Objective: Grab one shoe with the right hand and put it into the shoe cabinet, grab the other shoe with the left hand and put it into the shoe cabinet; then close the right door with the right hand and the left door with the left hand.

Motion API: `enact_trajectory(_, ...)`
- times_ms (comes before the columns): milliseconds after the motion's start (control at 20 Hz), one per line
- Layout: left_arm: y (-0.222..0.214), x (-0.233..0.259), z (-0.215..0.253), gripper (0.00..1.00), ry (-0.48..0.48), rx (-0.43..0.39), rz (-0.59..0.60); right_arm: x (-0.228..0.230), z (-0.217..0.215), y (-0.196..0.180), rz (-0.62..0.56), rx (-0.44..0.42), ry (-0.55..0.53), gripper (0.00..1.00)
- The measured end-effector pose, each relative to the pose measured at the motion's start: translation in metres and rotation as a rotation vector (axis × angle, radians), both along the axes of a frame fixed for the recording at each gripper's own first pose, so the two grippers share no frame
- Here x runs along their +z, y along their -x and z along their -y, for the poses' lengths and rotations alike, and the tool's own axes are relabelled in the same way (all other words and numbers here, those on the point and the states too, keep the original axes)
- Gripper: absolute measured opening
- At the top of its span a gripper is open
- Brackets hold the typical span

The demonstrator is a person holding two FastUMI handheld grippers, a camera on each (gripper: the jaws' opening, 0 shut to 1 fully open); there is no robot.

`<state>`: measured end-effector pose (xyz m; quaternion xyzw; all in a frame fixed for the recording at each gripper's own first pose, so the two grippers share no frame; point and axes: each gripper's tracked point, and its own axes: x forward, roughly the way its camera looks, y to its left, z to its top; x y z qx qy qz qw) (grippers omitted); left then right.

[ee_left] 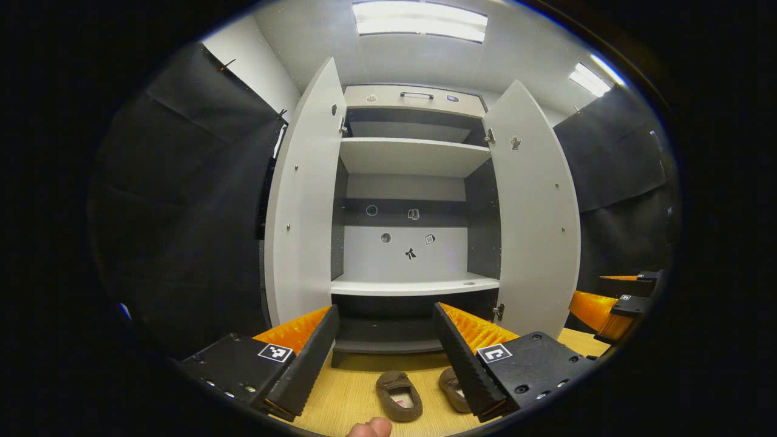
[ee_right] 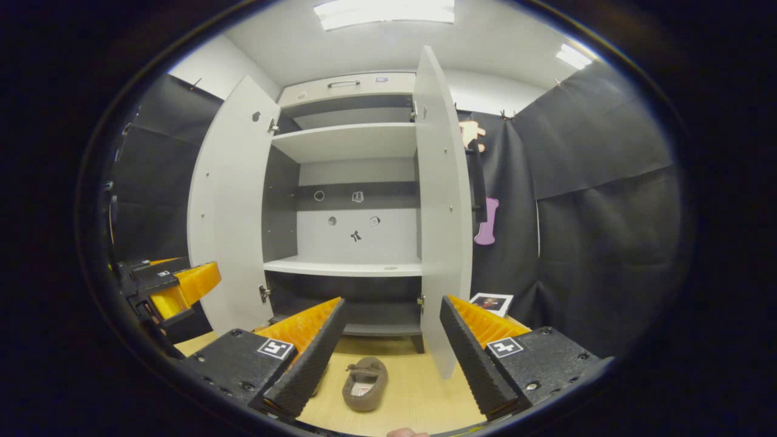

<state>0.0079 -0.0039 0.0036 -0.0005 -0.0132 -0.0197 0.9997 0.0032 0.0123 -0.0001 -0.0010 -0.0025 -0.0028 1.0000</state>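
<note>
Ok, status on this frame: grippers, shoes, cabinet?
Left gripper open, right gripper open, both empty. Two shoes on floor before the cabinet. Both doors open, path unobstructed.

Matt cabinet [ee_left: 419, 158], wood-grain floor [ee_left: 352, 394], suede-like shoes [ee_left: 399, 394]

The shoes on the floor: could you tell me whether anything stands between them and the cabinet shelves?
Nothing visible does. Both shoes lie on the wooden floor just in front of the shoe cabinet. Its left door and right door are swung wide open, and the shelves look bare.
</note>
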Motion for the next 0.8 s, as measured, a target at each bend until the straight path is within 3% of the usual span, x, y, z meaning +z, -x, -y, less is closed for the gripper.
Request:
enact_trajectory(100,0.001,0.002,0.000,0.94,-0.002,0.001,0.003,0.000,-0.002,0.001,-0.002,0.003,0.003,1.00)
enact_trajectory(150,0.002,0.001,-0.001,0.99,-0.003,0.004,0.004,0.000,-0.003,0.001,-0.002,0.004,0.003,0.99)
enact_trajectory(200,0.003,0.000,-0.002,0.94,-0.003,0.006,0.001,0.001,-0.004,0.002,-0.006,0.007,0.004,0.99)
enact_trajectory(450,0.010,0.001,-0.010,0.94,0.006,0.015,0.006,-0.005,-0.018,0.000,-0.030,0.044,0.022,1.00)
enact_trajectory(650,0.016,0.000,-0.016,0.94,0.003,0.024,-0.003,-0.038,-0.041,-0.013,-0.117,0.114,0.050,0.99)
enact_trajectory(700,0.017,0.000,-0.018,0.99,0.004,0.026,-0.002,-0.049,-0.048,-0.018,-0.145,0.133,0.045,0.99)
enact_trajectory(800,0.021,0.001,-0.020,0.95,0.007,0.031,0.002,-0.071,-0.063,-0.026,-0.215,0.174,0.034,1.00)
